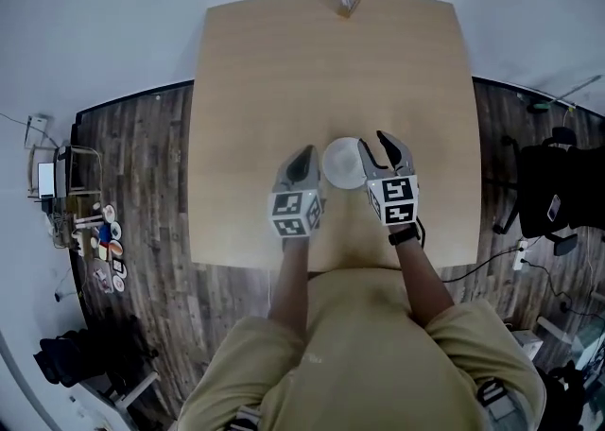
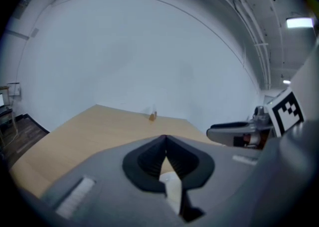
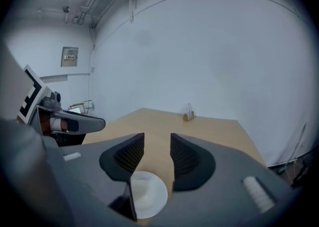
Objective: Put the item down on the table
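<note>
Right claw (image 3: 157, 140) is released, jaws apart w/ nothing btwn them. The white round shallow dish (image 1: 342, 163) sits just beside its left jaw, looks flat on the light wooden worktop (image 1: 284, 70), so we reckon it's been let go on purpose. Left claw (image 2: 165, 139) is clenched, tips meeting, parked on the dish's other side, prob just out of the way. All near the worktop's front edge.
</note>
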The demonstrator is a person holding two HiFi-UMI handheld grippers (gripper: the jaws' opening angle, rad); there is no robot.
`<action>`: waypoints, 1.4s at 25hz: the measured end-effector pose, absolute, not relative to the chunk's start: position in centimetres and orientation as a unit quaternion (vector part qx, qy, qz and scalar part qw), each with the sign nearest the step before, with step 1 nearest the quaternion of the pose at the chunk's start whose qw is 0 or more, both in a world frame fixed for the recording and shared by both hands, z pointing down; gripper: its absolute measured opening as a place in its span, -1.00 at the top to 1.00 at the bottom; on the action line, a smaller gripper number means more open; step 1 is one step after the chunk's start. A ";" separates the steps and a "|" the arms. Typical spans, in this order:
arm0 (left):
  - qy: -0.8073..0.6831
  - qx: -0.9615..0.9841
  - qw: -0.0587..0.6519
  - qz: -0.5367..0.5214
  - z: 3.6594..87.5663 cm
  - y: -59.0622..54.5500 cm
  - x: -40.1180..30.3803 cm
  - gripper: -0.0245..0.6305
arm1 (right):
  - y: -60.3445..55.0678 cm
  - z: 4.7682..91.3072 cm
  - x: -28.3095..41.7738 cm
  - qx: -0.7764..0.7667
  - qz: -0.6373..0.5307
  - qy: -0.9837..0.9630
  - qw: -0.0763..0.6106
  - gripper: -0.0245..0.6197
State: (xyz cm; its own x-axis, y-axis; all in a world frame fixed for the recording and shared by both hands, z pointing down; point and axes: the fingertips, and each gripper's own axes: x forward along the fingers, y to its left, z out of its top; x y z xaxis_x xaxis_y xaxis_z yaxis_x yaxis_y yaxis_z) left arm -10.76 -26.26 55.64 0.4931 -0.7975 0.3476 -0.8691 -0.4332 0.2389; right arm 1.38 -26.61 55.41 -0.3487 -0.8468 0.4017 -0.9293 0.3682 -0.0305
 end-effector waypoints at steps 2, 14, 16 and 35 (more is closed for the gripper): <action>-0.490 0.849 0.180 0.083 54.0 -26.1 -10.1 0.92 | -26.3 53.3 1.8 0.554 0.111 -0.812 0.149 0.47; -0.481 0.872 0.069 0.055 45.0 -24.8 -7.9 0.92 | -23.7 45.4 5.9 0.613 0.045 -0.783 0.096 0.91; -0.481 0.873 0.046 0.069 44.7 -24.4 -7.5 0.92 | -23.3 44.9 6.6 0.620 0.042 -0.778 0.092 0.91; -0.470 0.878 0.062 0.062 45.4 -24.6 -6.5 0.92 | -23.4 44.7 7.5 0.624 0.053 -0.775 0.085 0.91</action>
